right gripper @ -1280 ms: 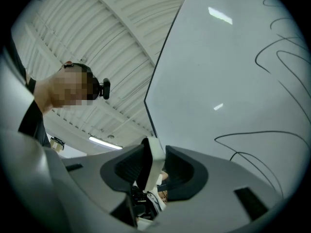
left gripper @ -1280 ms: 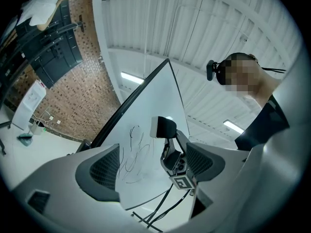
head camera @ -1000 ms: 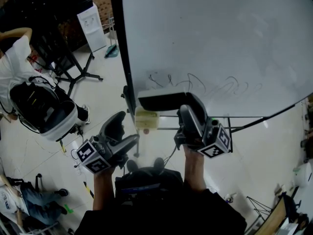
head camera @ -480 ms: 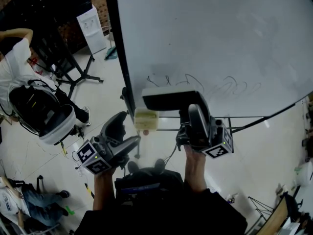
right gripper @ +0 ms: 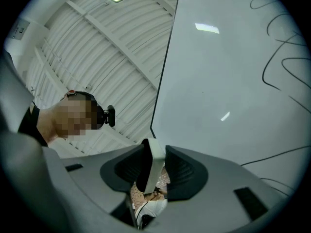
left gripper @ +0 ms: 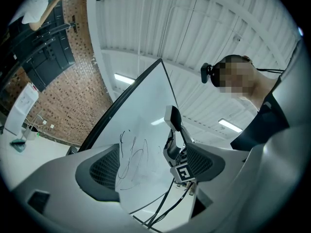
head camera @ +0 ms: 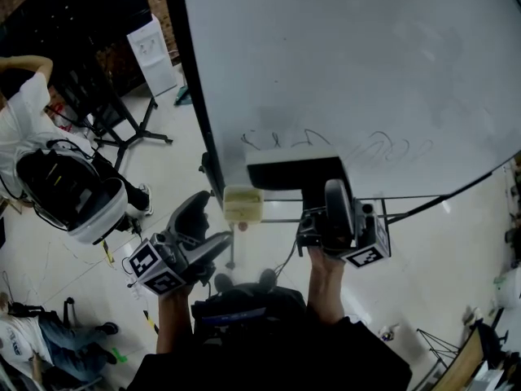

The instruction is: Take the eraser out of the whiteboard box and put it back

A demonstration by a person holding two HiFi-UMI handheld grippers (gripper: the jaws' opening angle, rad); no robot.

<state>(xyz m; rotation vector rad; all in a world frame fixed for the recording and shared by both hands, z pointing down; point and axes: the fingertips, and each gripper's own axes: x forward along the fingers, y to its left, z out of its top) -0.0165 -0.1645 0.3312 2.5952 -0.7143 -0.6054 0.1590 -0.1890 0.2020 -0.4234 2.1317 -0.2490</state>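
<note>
Head view, 9 o'clock: a seated person (head camera: 20,108) in a white top, with a black-and-white chair-like thing (head camera: 69,190) just below. At 11 o'clock a white water dispenser (head camera: 152,51) stands by the dark wall. Left claw (head camera: 207,222) is at 7 o'clock from centre, low, with its jaws wide apart and nothing between them. Its own view shows only the board's scribbles (left gripper: 133,154) through the gap of the left claw (left gripper: 153,164), with the other claw beyond. At centre is the whiteboard box (head camera: 242,204), small and beige, by the board's lower left corner, at 1 o'clock from the left claw. The eraser (head camera: 293,172) is out of the box, at 1 o'clock from it and very close; can't tell if they touch. It is black with a white top face and lies flat against the lower part of the whiteboard (head camera: 366,72). Right claw (head camera: 321,187) is at 5 o'clock from the eraser, clamped on its right end. In the right gripper view the eraser (right gripper: 154,159) sits edge-on as a thin slab, pinched between both pads of the right claw (right gripper: 154,166). The whiteboard fills 12 to 3 o'clock, with scribbles (head camera: 326,141) just above the eraser.
</note>
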